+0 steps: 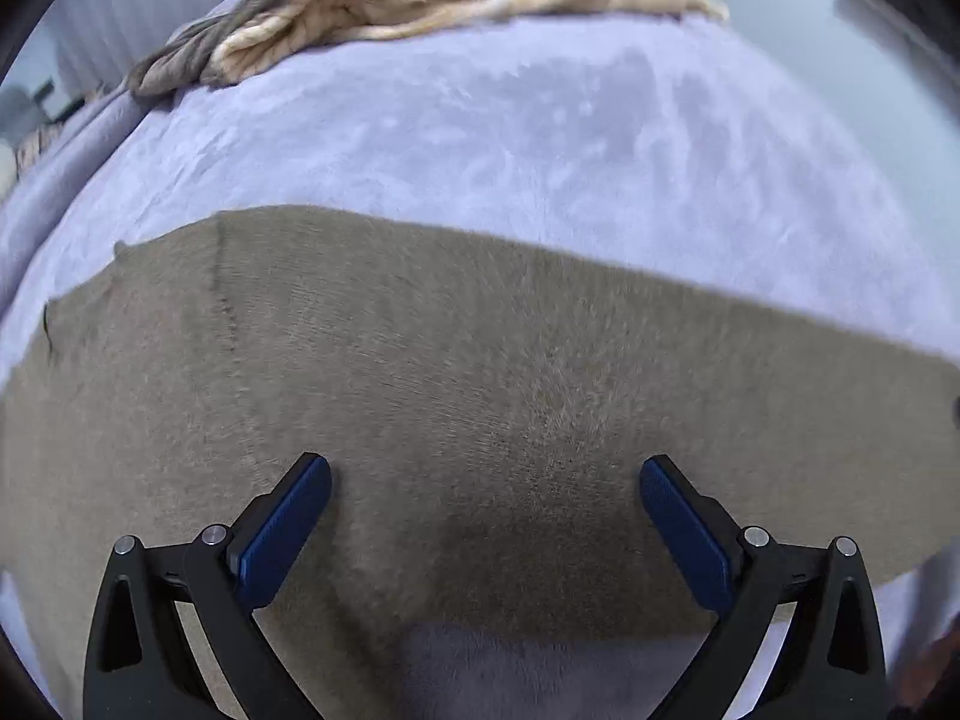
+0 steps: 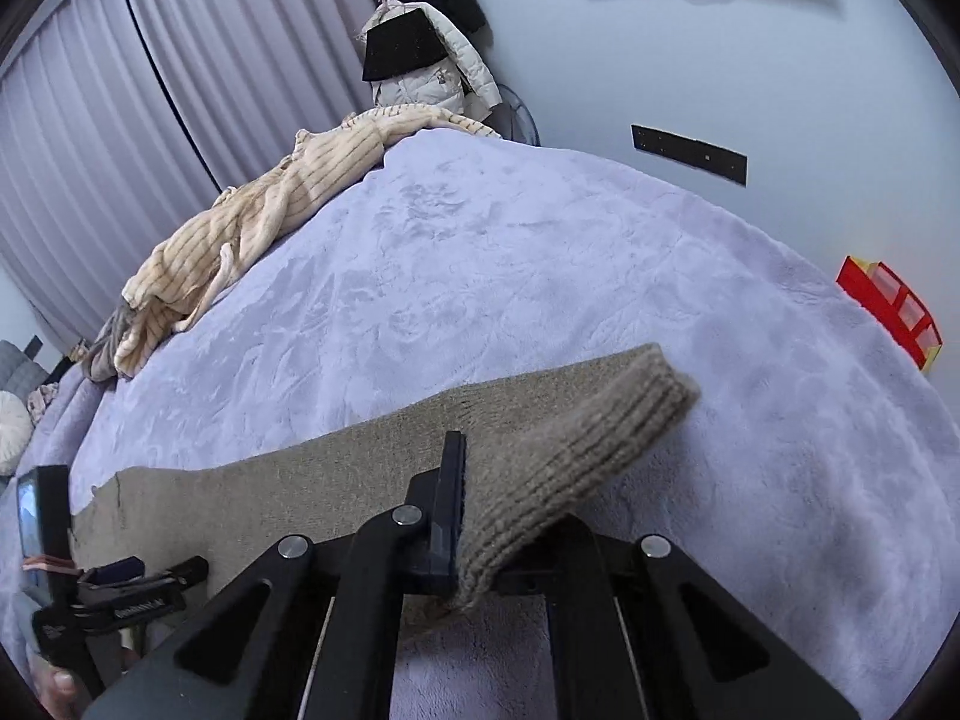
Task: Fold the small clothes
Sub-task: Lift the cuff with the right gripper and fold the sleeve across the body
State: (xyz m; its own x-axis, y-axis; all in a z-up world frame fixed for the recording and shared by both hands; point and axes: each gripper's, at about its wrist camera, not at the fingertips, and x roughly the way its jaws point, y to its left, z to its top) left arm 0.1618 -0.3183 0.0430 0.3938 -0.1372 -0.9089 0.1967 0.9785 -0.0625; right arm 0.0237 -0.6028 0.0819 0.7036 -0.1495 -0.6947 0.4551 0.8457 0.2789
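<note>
A taupe knit garment (image 1: 480, 372) lies flat on the lavender blanket (image 1: 510, 132). My left gripper (image 1: 485, 495) is open just above its near part, blue pads (image 1: 282, 540) wide apart and empty. In the right wrist view the same garment (image 2: 300, 480) stretches leftward, and my right gripper (image 2: 480, 516) is shut on its ribbed cuff (image 2: 576, 450), lifting that end off the blanket (image 2: 480, 270). The left gripper's body (image 2: 102, 594) shows at the lower left of that view.
A cream striped garment (image 2: 258, 222) and a grey one (image 1: 198, 48) lie bunched at the far edge of the bed. Curtains (image 2: 120, 90) hang behind. Coats (image 2: 420, 48) hang on the wall. A red box (image 2: 888, 306) sits off to the right.
</note>
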